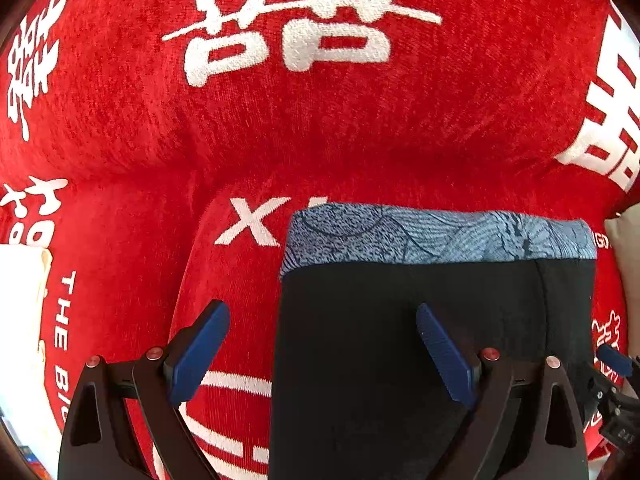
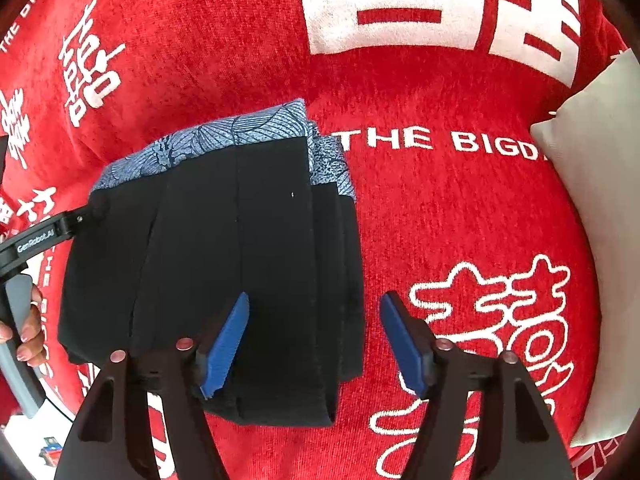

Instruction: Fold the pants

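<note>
The black pants [image 1: 400, 340] lie folded in a compact stack on the red cover, their blue patterned waistband [image 1: 440, 236] at the far edge. They also show in the right wrist view [image 2: 224, 264], with layered edges on the right. My left gripper [image 1: 322, 312] is open and empty, straddling the stack's left edge just above it. My right gripper [image 2: 314, 300] is open and empty, straddling the stack's right edge. The left gripper's body [image 2: 36, 236] shows at the stack's left side.
A red plush cover [image 1: 320, 120] with white characters and lettering spreads over the seat and backrest. A pale cushion [image 2: 600, 200] stands at the right. A white object [image 1: 20, 300] lies at the left edge.
</note>
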